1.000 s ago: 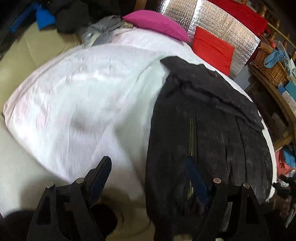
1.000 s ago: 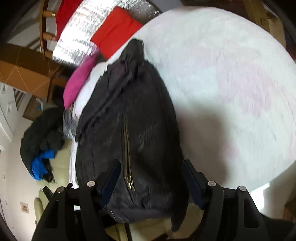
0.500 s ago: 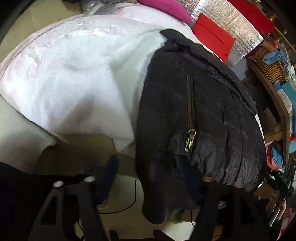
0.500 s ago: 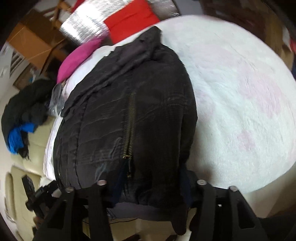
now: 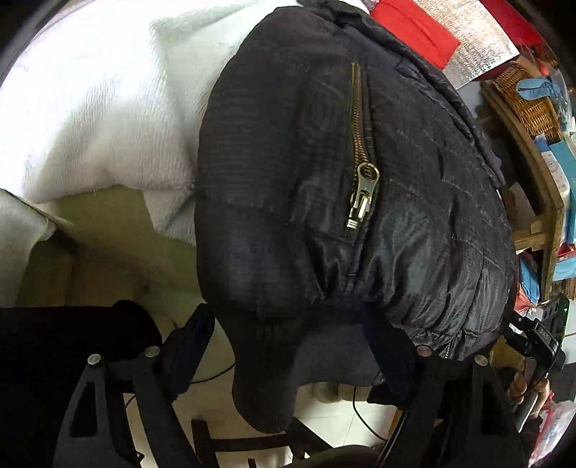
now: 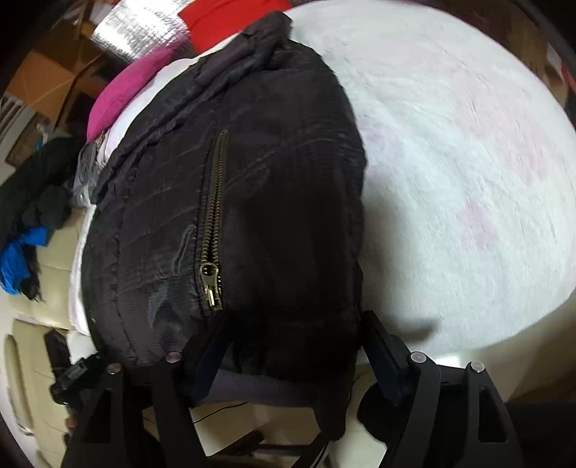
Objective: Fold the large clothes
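Observation:
A black quilted jacket (image 5: 360, 187) with a brass zipper (image 5: 361, 169) lies folded lengthwise on a white fleece blanket (image 5: 90, 108); its ribbed hem hangs over the near edge. My left gripper (image 5: 288, 345) is open, its jaws wide either side of the hem's left corner. In the right wrist view the jacket (image 6: 252, 201) and its zipper (image 6: 212, 234) fill the middle. My right gripper (image 6: 291, 345) is open, jaws either side of the hem's right part. The other gripper (image 5: 536, 342) shows at the right edge of the left view.
The blanket (image 6: 468, 162) extends right of the jacket. A pink cushion (image 6: 122, 93), red cloth (image 5: 414, 32) and silver foil (image 5: 478, 54) lie beyond. A wooden shelf with a wicker basket (image 5: 525, 100) stands right. Dark and blue clothes (image 6: 28, 223) sit on a sofa.
Both grippers have dropped and closed in on the jacket's near hem; the hem now sits between each pair of open jaws. The jacket has not moved.

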Motion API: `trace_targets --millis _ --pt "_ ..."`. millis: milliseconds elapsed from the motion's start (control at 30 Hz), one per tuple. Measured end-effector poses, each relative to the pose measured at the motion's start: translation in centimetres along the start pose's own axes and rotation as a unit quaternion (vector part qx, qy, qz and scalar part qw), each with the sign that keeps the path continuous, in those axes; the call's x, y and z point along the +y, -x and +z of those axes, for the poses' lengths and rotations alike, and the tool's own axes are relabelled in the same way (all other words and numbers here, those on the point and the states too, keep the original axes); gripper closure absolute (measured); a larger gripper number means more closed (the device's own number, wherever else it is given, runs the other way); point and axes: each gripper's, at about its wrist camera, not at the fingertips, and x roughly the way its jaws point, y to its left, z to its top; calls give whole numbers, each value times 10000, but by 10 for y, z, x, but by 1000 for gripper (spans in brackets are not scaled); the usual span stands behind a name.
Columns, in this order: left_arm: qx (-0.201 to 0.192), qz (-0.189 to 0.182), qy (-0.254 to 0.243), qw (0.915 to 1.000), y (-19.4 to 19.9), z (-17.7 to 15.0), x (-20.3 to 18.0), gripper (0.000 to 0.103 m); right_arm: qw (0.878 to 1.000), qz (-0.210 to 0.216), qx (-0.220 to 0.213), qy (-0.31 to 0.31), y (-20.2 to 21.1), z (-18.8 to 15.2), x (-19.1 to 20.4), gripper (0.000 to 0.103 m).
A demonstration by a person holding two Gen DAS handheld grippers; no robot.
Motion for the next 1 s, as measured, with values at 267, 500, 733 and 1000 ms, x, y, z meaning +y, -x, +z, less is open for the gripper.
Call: trace_targets --millis 267,500,733,1000 --pt "-206 -158 -157 9995 10 -6 -18 58 9995 -74 -163 279 16 -6 2 61" --pt "448 -422 189 9979 -17 5 -8 37 9977 65 640 -194 -12 -9 -12 27" --pt "155 -265 -254 9992 8 0 -23 90 9983 37 446 365 7 -13 8 75" --pt "-564 -783 -696 9929 84 10 -51 94 9919 805 -359 915 85 -10 43 83"
